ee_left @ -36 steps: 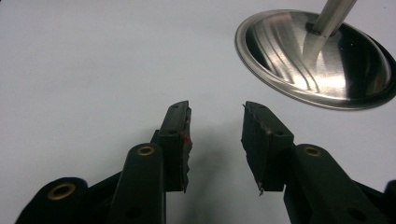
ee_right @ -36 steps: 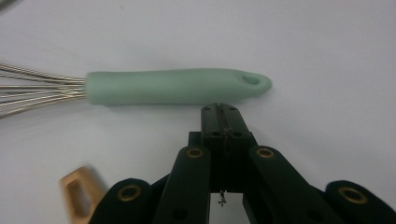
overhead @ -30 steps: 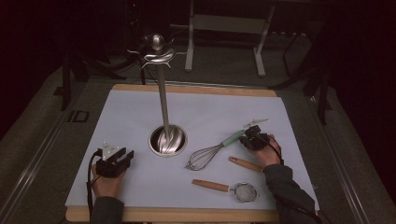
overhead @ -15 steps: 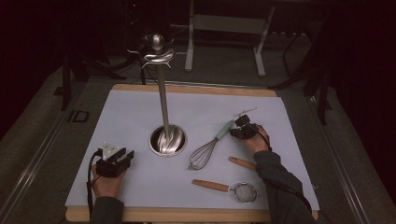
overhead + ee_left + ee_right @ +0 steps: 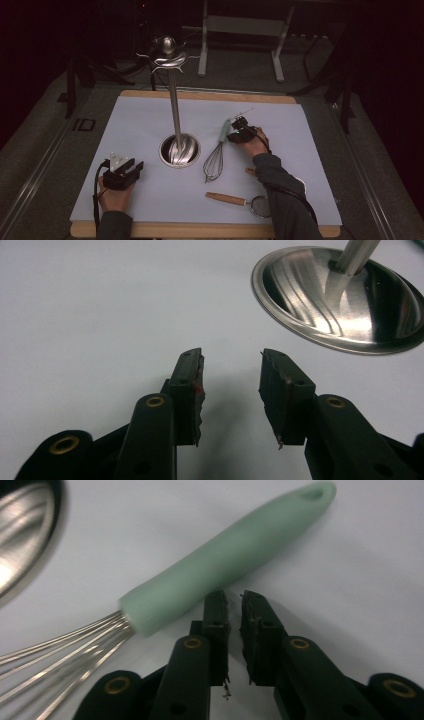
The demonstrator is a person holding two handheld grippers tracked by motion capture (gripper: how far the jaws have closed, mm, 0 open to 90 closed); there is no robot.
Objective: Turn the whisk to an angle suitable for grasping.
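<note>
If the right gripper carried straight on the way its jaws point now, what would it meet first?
Most likely the whisk's green handle, lying across the line just beyond the tips of the right gripper; its jaws have just been opening, with nothing between them. Depth is hard to judge.

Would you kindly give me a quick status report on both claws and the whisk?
Left claw open, empty. Right claw just been opening, narrow gap, nothing between, beside the mint-green-handled wire whisk lying flat. Nothing in the way.

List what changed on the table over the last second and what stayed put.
The right gripper slid left across the white mat to the mint-green handle of the wire whisk. Its jaws have just been opening; a narrow gap shows, nothing is between them and the handle lies just ahead. The whisk, the left gripper with open jaws, the steel utensil stand and the wooden-handled strainer stayed put.
</note>
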